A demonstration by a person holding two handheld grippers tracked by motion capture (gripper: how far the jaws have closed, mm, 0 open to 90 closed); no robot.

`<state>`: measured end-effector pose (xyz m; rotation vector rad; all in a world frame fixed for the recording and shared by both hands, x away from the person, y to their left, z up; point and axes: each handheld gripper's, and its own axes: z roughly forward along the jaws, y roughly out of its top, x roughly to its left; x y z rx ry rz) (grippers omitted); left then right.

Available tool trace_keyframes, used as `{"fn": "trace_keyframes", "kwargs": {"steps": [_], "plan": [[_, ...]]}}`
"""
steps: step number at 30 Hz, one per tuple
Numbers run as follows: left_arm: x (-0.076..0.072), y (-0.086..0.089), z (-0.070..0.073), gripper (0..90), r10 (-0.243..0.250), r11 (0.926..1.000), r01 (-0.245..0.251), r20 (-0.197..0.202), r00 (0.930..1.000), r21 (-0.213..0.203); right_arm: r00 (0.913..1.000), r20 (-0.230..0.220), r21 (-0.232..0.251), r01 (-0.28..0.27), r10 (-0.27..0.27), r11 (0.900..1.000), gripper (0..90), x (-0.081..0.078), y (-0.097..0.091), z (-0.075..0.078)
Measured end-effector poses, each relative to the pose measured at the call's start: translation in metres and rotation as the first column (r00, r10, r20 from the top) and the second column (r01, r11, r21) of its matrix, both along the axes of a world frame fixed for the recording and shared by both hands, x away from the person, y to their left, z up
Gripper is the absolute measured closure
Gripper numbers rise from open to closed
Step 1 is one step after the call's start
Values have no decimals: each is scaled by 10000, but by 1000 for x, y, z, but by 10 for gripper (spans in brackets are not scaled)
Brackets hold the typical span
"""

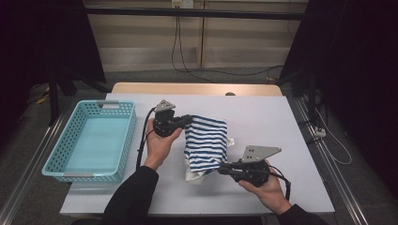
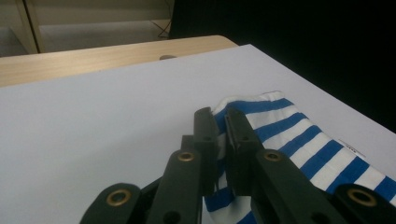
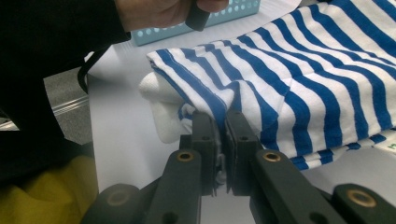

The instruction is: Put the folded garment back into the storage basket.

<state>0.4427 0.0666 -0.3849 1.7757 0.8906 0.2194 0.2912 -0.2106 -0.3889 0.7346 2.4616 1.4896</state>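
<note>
Cloth: blue and white stripes. Basket: turquoise. Bench: white top, wood edge. Claws: black.

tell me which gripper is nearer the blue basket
Left. The left gripper grips the striped cloth just right of the basket; the right gripper holds the cloth's near edge, farther away.

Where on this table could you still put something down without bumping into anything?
Bare patches: the white table to the right of the striped cloth, the strip behind it toward the wooden edge, and the inside of the blue basket. It is crowded in the middle, where the left gripper and right gripper both pinch the cloth.
</note>
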Motion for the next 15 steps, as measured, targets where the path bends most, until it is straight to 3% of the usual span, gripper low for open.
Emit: {"fn": "trace_keyframes", "kwargs": {"steps": [5, 15], "plan": [[0, 6, 11, 846, 86, 10000, -85, 161, 9998, -38, 9999, 97, 148, -144, 143, 9998, 849, 1, 5, 7], [-1, 17, 19, 847, 282, 9995, -278, 300, 9992, -147, 9988, 372, 291, -315, 304, 9991, 849, 3, 15, 17]]}}
